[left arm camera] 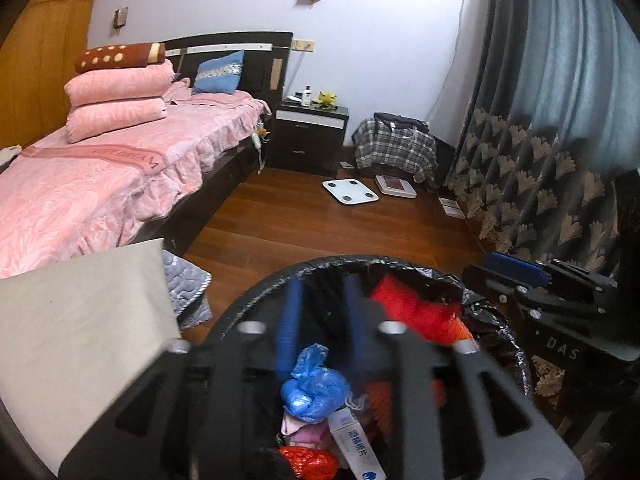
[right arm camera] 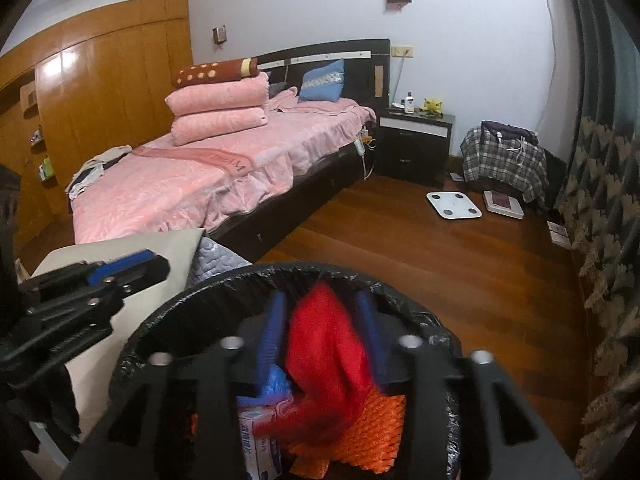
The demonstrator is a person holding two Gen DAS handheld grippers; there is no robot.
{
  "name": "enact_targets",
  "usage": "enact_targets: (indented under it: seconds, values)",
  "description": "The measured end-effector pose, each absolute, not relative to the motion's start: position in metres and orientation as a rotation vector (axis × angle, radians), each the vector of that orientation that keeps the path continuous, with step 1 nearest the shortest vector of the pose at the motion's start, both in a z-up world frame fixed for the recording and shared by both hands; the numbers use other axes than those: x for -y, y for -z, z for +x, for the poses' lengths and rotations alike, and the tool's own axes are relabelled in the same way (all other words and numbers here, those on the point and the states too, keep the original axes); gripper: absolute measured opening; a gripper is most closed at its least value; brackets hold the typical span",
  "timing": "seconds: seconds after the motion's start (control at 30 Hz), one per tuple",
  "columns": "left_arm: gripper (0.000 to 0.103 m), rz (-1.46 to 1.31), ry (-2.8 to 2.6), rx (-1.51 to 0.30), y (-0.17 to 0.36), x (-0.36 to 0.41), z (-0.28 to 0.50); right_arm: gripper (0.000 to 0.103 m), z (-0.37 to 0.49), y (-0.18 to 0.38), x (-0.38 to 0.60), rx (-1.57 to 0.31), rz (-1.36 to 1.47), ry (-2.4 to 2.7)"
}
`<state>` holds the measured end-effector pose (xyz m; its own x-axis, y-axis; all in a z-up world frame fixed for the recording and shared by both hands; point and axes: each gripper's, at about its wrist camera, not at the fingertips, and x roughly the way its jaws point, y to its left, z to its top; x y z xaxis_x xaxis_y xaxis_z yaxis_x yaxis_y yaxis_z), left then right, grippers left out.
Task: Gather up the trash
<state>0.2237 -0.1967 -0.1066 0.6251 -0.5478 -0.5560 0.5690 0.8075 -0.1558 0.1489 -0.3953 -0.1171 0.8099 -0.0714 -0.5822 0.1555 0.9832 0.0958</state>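
A round bin lined with a black bag (left arm camera: 492, 320) (right arm camera: 132, 352) sits right under both grippers. It holds a blue plastic bag (left arm camera: 312, 388), a white box (left arm camera: 352, 440), orange netting (right arm camera: 360, 432) and other trash. My left gripper (left arm camera: 322, 320) hangs over the bin, jaws open, nothing between its blue pads. My right gripper (right arm camera: 320, 332) is over the bin with a red mesh piece (right arm camera: 324, 352) between its blue pads; it also shows in the left wrist view (left arm camera: 416, 308).
A bed with a pink cover (right arm camera: 200, 184) stands left. A beige box (left arm camera: 80, 320) and a grey quilted mat (left arm camera: 188, 284) sit beside the bin. A nightstand (right arm camera: 412, 148), two scales (right arm camera: 452, 204) and a plaid bag (right arm camera: 504, 160) are at the far wall. A curtain (left arm camera: 540, 180) hangs right.
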Motion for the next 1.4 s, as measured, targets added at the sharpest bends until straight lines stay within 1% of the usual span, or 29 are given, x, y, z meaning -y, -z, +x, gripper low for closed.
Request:
enact_targets:
  seconds: [0.07,0.1,0.13,0.17,0.2,0.23,0.27,0.33,0.4,0.5,0.67,1.0,1.4]
  values:
    - [0.046,0.036,0.631,-0.624,0.105,0.193,0.223,0.05,0.146,0.118,0.395,-0.612,0.144,0.125]
    - [0.053,0.037,0.626,-0.624,0.105,0.191,0.222,0.061,0.145,0.118,0.394,-0.609,0.145,0.128]
    - [0.056,0.038,0.618,-0.621,0.104,0.188,0.221,0.07,0.144,0.117,0.394,-0.603,0.145,0.133]
    - [0.059,0.039,0.611,-0.616,0.103,0.184,0.219,0.074,0.141,0.116,0.393,-0.596,0.144,0.137]
    - [0.066,0.039,0.602,-0.612,0.101,0.18,0.218,0.08,0.14,0.115,0.392,-0.591,0.143,0.138]
    - [0.069,0.04,0.591,-0.608,0.1,0.176,0.216,0.086,0.139,0.114,0.391,-0.587,0.142,0.141]
    - [0.075,0.039,0.582,-0.604,0.097,0.172,0.215,0.088,0.138,0.113,0.39,-0.585,0.142,0.144]
    - [0.079,0.035,0.568,-0.603,0.094,0.164,0.212,0.094,0.135,0.109,0.387,-0.58,0.144,0.145]
    - [0.087,0.038,0.545,-0.598,0.09,0.154,0.207,0.097,0.134,0.105,0.386,-0.578,0.149,0.142]
    - [0.09,0.042,0.518,-0.587,0.081,0.143,0.2,0.097,0.13,0.097,0.382,-0.576,0.167,0.126]
    - [0.092,0.037,0.498,-0.579,0.068,0.126,0.185,0.097,0.119,0.079,0.367,-0.557,0.166,0.097]
    - [0.094,0.04,0.448,-0.558,0.042,0.103,0.155,0.097,0.092,0.048,0.339,-0.533,0.159,0.052]
    - [0.096,0.05,0.396,-0.516,0.012,0.086,0.114,0.097,0.062,0.026,0.316,-0.501,0.144,0.017]
